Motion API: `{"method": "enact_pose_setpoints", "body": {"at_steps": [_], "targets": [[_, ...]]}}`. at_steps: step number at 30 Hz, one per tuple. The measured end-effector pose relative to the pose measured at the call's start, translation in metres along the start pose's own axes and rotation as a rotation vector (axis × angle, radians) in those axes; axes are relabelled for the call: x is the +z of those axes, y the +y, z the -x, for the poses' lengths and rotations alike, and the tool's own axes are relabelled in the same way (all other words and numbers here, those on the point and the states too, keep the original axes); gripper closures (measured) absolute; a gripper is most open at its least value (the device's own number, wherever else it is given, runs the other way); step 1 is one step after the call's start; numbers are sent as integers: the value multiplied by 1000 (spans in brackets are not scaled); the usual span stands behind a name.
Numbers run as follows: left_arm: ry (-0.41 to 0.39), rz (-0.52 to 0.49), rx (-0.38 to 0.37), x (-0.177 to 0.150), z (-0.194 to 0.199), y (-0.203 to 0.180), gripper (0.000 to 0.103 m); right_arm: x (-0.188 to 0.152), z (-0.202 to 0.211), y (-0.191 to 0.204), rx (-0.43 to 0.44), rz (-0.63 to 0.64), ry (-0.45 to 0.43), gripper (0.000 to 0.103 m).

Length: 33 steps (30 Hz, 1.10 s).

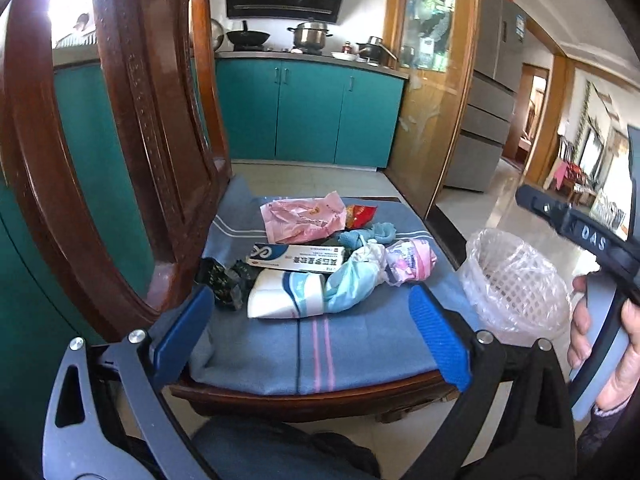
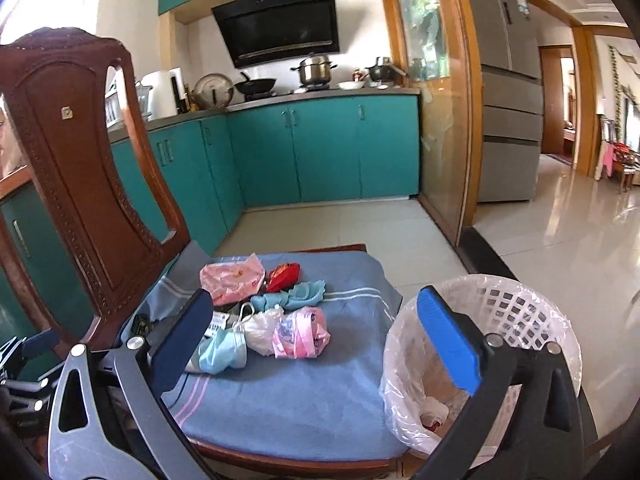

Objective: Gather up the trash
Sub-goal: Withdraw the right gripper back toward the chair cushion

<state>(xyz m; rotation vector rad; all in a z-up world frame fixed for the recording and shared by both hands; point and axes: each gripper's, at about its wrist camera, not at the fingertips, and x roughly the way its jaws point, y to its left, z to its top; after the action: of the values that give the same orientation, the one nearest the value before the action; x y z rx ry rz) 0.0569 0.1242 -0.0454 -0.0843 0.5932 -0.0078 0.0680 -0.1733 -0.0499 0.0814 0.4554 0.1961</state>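
Note:
Several pieces of trash lie on a blue cushion [image 1: 352, 344] on a wooden chair: a pink plastic bag [image 1: 302, 216], a red wrapper [image 1: 360, 215], a white and blue box [image 1: 296, 258], a white pack [image 1: 286, 294], a light blue bag [image 1: 348, 284], a pink and white wrapper [image 1: 412, 260] and a dark wrapper [image 1: 224, 280]. My left gripper [image 1: 312, 328] is open just before the pile, holding nothing. My right gripper [image 2: 320, 344] is open and empty, its right finger over the white basket [image 2: 520, 304] lined with clear plastic. Some trash [image 2: 434, 412] lies in the basket.
The carved chair back [image 2: 80, 152] rises at the left. The basket [image 1: 516, 280] stands on the tiled floor right of the chair. A hand [image 1: 600, 344] holds the right gripper's handle at the left wrist view's right edge. Teal kitchen cabinets [image 2: 320, 152] stand behind, a fridge [image 2: 508, 100] at the right.

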Motion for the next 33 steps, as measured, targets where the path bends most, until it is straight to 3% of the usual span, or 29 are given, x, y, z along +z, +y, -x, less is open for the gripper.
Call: {"method": "enact_pose_setpoints", "body": {"at_steps": [3, 17, 29, 33], "targets": [[6, -16, -3, 0, -2, 7, 5, -7, 6, 9, -22, -22, -33, 3], [27, -36, -61, 12, -16, 14, 4, -19, 30, 8, -121, -39, -13, 3], [74, -34, -72, 7, -21, 7, 4, -23, 37, -9, -111, -89, -12, 3], [95, -22, -44, 8, -27, 5, 4, -12, 32, -10, -108, -62, -21, 3]]}}
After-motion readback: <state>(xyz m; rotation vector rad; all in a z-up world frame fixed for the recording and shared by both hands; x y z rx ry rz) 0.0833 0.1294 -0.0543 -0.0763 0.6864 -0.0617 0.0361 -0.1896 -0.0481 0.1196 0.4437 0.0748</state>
